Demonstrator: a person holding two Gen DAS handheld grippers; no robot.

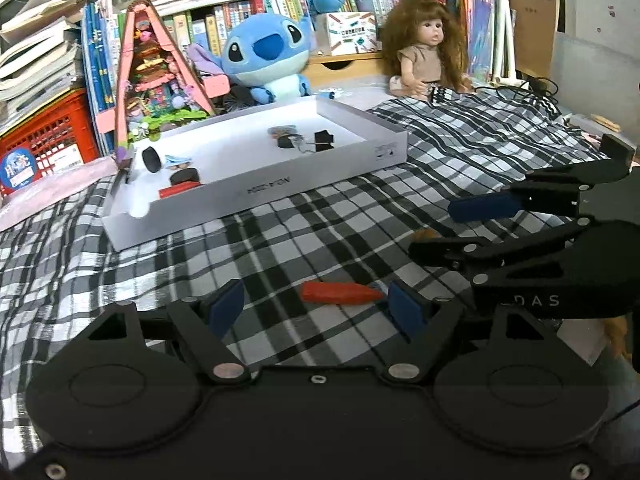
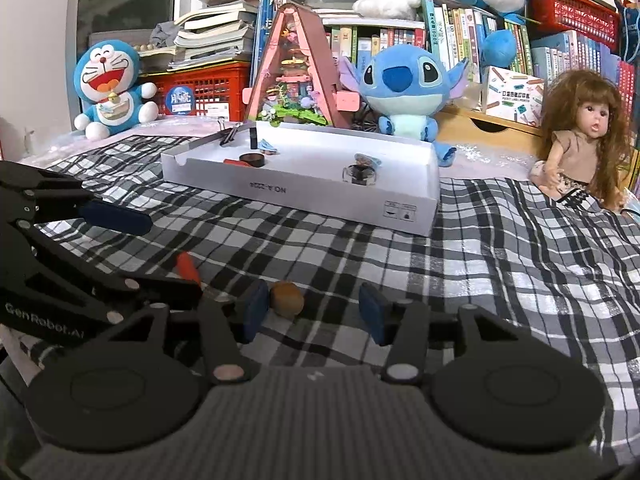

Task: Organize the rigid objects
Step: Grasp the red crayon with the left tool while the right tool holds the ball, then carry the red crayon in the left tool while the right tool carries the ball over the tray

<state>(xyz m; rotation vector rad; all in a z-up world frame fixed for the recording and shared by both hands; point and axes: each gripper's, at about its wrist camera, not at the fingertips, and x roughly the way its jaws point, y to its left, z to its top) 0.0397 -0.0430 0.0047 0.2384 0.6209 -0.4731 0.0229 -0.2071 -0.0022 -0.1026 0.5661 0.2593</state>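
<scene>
On the plaid cloth, nearest the left wrist camera, the left gripper stands with jaws well apart and holds nothing. An orange-red piece lies flat between the blue pads, its pointed end close to the right-hand pad; contact cannot be told. In this view the right gripper reaches in from the right edge, side-on, and a sliver of brown shows just beneath its fingers.

The right wrist view shows that brown thing plainly: a small brown rounded piece on the cloth, just beside the left-hand pad of the right gripper. The jaws are parted and grip nothing. Here the left gripper comes in from the left edge, and its black linkage hides most of the orange-red piece.

Farther back sits the white shallow box, open-topped. Inside, the right view gives a black round item, a red block, a clear figure stand and a binder clip on the far rim. The left view alone shows a black clip-like item in the box's right part.

Behind the box: a pink triangular diorama, a blue plush and a long-haired doll. Only the right view takes in the blue-and-white cat plush at far left. Books and red crates line the back.
</scene>
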